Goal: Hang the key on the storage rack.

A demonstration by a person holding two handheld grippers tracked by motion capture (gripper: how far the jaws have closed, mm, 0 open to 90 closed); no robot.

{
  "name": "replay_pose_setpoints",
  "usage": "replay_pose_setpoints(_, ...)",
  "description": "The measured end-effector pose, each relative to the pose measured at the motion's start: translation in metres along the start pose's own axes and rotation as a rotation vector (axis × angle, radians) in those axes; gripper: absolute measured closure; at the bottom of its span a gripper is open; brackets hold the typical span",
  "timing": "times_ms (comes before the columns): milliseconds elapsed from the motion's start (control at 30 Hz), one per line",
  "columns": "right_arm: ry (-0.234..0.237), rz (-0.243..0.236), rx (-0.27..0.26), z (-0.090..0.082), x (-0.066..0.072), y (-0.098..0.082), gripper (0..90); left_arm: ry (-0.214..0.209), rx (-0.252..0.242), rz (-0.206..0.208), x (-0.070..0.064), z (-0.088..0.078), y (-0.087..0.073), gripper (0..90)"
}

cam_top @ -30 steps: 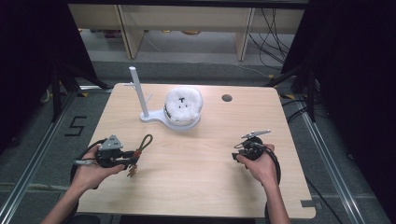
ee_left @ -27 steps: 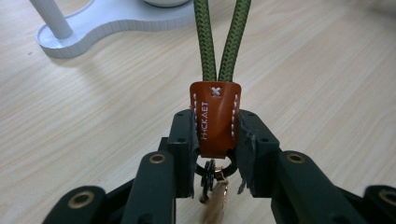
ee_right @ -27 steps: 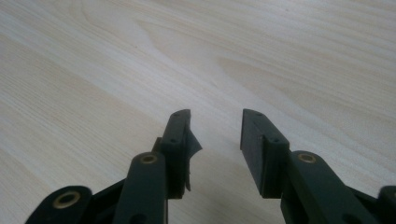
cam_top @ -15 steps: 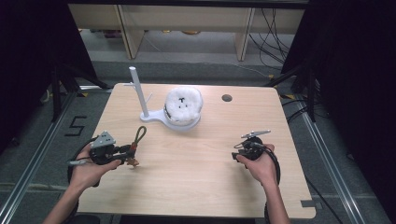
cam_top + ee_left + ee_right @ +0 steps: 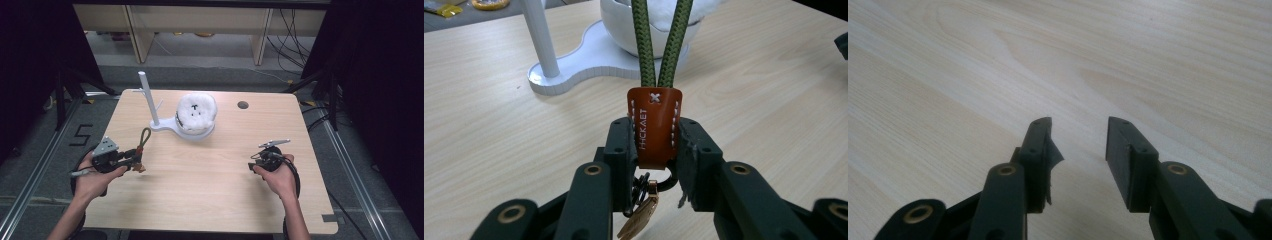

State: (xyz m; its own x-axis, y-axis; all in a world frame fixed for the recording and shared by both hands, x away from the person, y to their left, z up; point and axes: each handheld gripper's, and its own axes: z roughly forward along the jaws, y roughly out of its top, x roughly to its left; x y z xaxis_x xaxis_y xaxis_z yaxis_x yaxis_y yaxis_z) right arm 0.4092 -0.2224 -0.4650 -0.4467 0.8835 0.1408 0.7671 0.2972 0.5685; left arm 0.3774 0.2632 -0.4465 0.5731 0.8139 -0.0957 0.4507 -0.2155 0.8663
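Left gripper (image 5: 651,150) fingers clamped the brown leather tab of the green rope-loop keychain (image 5: 654,127); lifted, not yet hung on white peg stand (image 5: 148,100). Right gripper (image 5: 1079,145) fingers half-open, empty.

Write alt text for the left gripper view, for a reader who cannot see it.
The left gripper has its two black jaws clamped on the brown leather tab of a keychain, whose green cord loop rises away from the jaws. Metal rings and a brass clip hang below the tab. Behind, on the wooden table, stands a white stand with a post and a white bowl.
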Motion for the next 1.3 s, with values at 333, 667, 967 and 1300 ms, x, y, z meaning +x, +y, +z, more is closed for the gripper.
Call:
replay_pose_setpoints(333,0.018,-0.011,-0.001,-0.001,-0.002,0.000,62.8,0.025,-0.045,-0.014,0.006,0.001,0.005,69.0)
replay_pose_setpoints(667,0.023,-0.011,0.001,0.000,-0.003,0.000,62.6,0.045,-0.079,-0.028,0.011,0.004,0.011,69.0)
replay_pose_setpoints(967,0.015,-0.005,-0.002,-0.001,-0.003,0.000,62.6,0.061,-0.101,-0.037,0.013,0.005,0.015,69.1)
replay_pose_setpoints(1300,0.023,-0.006,0.001,-0.001,-0.003,0.000,62.5,0.075,-0.119,-0.041,0.017,0.007,0.020,69.0)
